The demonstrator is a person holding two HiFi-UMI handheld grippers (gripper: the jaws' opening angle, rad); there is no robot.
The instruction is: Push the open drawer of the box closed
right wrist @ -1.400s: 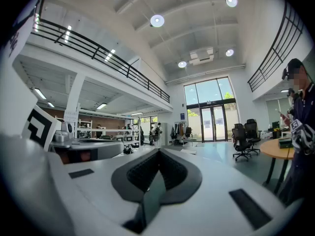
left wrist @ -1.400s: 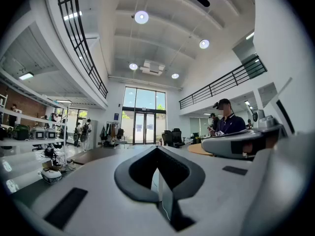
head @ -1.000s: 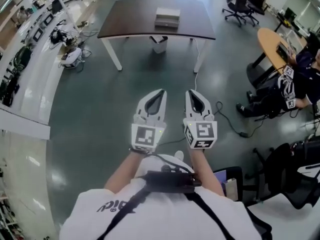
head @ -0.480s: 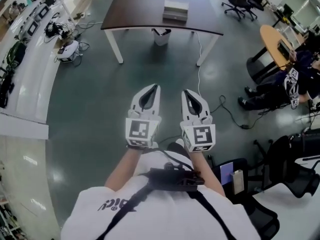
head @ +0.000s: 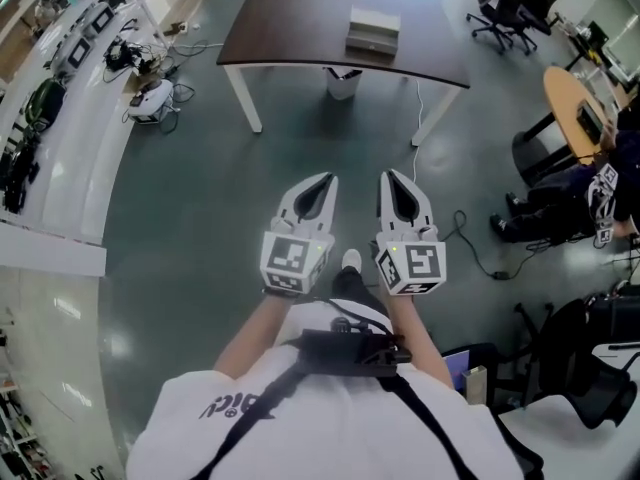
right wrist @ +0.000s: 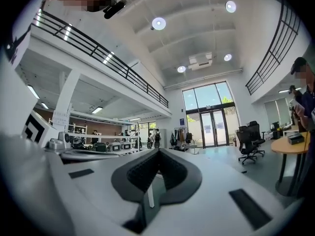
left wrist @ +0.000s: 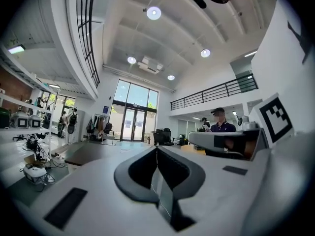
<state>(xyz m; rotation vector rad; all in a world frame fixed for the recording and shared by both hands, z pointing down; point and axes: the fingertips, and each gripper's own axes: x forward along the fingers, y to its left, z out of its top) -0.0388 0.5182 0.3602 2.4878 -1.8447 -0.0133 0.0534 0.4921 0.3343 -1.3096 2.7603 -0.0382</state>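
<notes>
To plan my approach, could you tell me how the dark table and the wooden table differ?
The dark table has a near-black top on white legs; the wooden table is light orange and rounded. The dark table stands straight ahead and carries the box; the wooden table sits far right, beside a seated person.

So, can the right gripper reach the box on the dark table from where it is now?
Probably not yet. The right gripper is held near the person's body, while the box lies on the table far ahead. Only floor seems to lie between, so walking closer should do.
</notes>
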